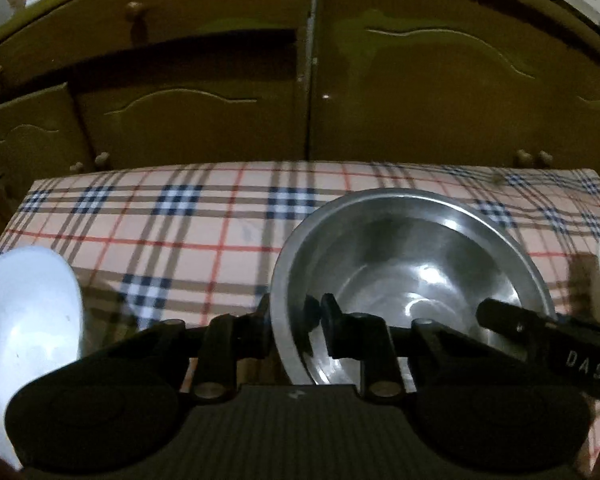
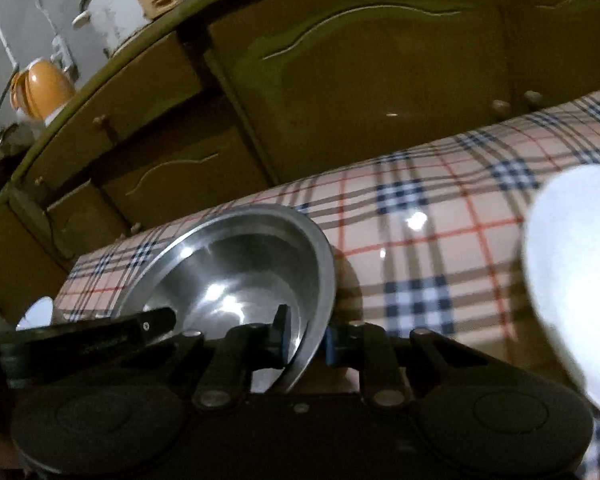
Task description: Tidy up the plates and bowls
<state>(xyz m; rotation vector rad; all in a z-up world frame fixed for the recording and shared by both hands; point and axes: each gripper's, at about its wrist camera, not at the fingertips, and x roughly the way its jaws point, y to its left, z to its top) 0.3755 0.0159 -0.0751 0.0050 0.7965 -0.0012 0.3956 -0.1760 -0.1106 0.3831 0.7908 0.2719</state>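
Observation:
A steel bowl stands on the plaid tablecloth. My left gripper is shut on the bowl's left rim, one pad outside and one inside. My right gripper is shut on the opposite rim of the same bowl. In the left wrist view a black finger of the right gripper reaches in over the bowl's right side. In the right wrist view a finger of the left gripper shows at the bowl's left. A white dish lies to the left and a white bowl to the right.
An olive-brown cabinet with doors, drawers and knobs rises right behind the table's far edge. On top of it stand a white cooker pot and an orange jug. Checked cloth lies between the steel bowl and the white bowl.

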